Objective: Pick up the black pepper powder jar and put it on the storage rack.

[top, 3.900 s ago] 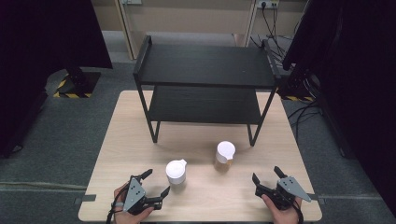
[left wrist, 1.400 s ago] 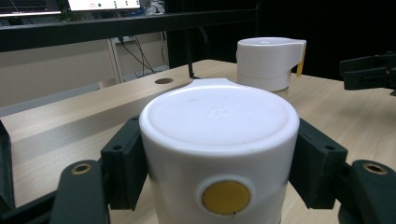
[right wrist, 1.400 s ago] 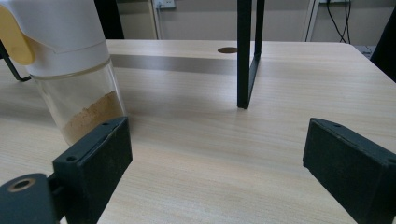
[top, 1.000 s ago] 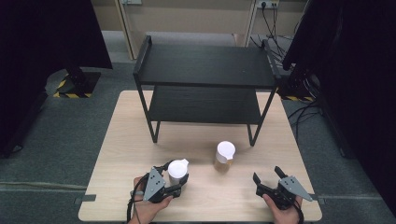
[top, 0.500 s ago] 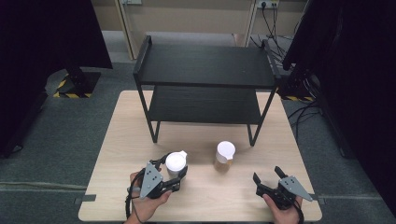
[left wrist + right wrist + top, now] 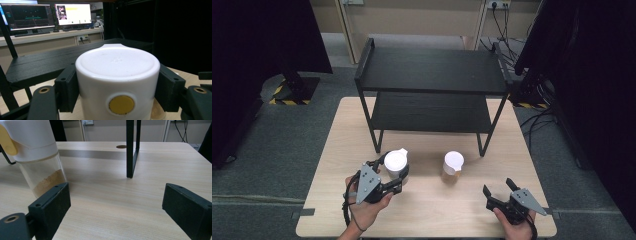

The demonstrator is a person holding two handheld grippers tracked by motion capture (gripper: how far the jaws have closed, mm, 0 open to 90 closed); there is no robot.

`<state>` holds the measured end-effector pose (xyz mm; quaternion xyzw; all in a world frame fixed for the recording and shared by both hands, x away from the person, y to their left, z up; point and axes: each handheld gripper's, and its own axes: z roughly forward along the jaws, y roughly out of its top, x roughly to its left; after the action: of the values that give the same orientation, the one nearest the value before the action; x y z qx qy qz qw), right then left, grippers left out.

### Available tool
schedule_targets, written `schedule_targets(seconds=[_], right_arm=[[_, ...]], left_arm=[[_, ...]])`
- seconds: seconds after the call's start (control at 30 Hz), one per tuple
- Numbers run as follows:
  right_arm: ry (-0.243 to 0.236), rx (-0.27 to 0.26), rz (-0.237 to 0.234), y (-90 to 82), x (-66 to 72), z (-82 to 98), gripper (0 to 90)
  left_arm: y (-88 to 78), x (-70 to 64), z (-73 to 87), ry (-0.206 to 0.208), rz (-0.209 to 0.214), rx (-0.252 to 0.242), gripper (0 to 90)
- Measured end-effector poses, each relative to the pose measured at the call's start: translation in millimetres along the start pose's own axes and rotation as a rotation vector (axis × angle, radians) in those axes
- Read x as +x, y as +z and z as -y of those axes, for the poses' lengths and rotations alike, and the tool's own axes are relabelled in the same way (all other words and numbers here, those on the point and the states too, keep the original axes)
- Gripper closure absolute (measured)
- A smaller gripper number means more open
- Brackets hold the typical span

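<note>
Just in front of the black two-tier shelf [image 6: 432, 75], near its front left leg, the left gripper [image 6: 393, 172] has its jaws clamped on a white-capped jar [image 6: 396, 164]. From the left gripper view the black pads press against both sides of the white cap [image 6: 117, 75], and a round yellow button [image 6: 121, 105] on the cap faces the camera (dead centre between the jaws). The jar stands upright, its long axis vertical, cap up, and the cap's small pouring lip [image 6: 112, 45] points away from the hand toward the shelf. Whether its base is on the tabletop cannot be told from these views.

Over by the shelf's front right leg stands a second jar [image 6: 453, 163], also upright, white cap on top, resting on the wooden table [image 6: 432, 215]. The right gripper view catches it close at the upper left: clear glass below the cap, brownish powder [image 6: 47, 183] settled in the bottom, a yellow button on the side of its cap.

Well in front of the shelf and to the right of that second jar, the right gripper [image 6: 502, 192] sits low near the table edge, jaws spread wide with nothing but bare wood between them.
</note>
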<state>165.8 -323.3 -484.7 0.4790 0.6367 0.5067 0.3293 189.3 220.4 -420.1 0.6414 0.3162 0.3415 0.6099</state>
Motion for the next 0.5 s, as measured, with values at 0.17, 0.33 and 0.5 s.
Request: schedule_targets(seconds=[0.17,0.33,0.5], right_arm=[[0.000,0.003,0.000,0.1,0.1,-0.5,8.4],[0.002,0.001,-0.001,0.0,-0.3,-0.1,8.4],[0.002,0.001,-0.001,0.1,-0.4,-0.3,8.4]], left_arm=[[1.8,0.7,-4.5,-0.005,-0.015,-0.016,30.8],[3.0,0.3,-11.4,0.001,-0.033,-0.027,30.8],[4.0,1.3,-16.8,-0.002,-0.046,-0.040,30.8]])
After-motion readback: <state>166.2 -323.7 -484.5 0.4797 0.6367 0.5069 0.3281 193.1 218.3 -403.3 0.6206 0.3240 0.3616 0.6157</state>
